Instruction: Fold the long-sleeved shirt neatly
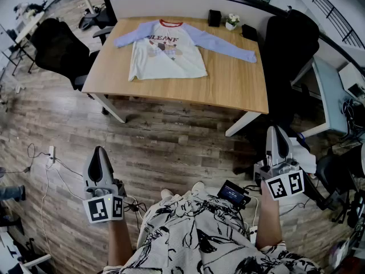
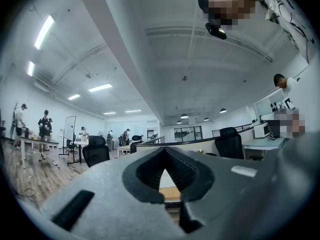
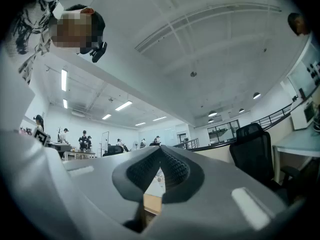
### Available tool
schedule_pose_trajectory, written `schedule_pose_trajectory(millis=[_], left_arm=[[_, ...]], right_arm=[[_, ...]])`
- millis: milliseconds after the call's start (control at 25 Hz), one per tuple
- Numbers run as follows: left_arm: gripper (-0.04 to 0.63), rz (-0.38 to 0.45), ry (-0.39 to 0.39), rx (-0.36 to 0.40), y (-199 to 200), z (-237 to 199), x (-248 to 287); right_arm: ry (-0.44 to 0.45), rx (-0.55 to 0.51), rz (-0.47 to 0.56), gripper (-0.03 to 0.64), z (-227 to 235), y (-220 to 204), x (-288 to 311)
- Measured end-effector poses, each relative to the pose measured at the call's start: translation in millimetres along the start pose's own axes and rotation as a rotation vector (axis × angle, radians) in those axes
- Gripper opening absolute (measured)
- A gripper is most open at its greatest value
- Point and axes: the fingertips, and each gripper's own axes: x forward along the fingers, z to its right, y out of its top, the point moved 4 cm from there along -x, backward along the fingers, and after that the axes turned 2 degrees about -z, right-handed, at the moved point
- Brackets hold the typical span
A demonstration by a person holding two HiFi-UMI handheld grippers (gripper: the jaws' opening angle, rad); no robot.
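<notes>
A long-sleeved shirt (image 1: pixel 166 53) with a white body, blue sleeves and a red collar lies spread flat on the wooden table (image 1: pixel 228 84), sleeves out to both sides. My left gripper (image 1: pixel 98 160) hangs over the floor well short of the table, jaws shut and empty. At the right, my right gripper (image 1: pixel 276 140) is also shut and empty, near the table's front right corner. Through the left gripper (image 2: pixel 164 154) and the right gripper (image 3: pixel 161 152) only a sliver of table edge shows past the tips.
Black office chairs stand left (image 1: pixel 57 47) and right (image 1: pixel 293 39) of the table. A small flower pot (image 1: pixel 231 21) and dark boxes (image 1: pixel 214 17) sit at the table's far edge. Cables and a power strip (image 1: pixel 234 194) lie on the wooden floor by my feet.
</notes>
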Motion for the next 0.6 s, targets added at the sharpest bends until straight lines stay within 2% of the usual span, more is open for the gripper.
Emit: schedule_pose_trajectory(millis=[200,400,600], left_arm=[[0.002,0.028,0.005,0.014,8.4,5.4,-0.5],[0.002,0.03,0.001,-0.018,3.8,6.7,-5.2],[0.003,0.015,-0.016,-0.02,0.0,11.0,-7.8]], right_arm=[[0.007,-0.02,-0.027,-0.006,-1.6,-0.2,2.4],[0.004,-0.036,-0.04,-0.005,-3.8,-3.8,-0.9],[0.037,-0.018,-0.001,-0.005,-10.2,-2.2,-2.6]])
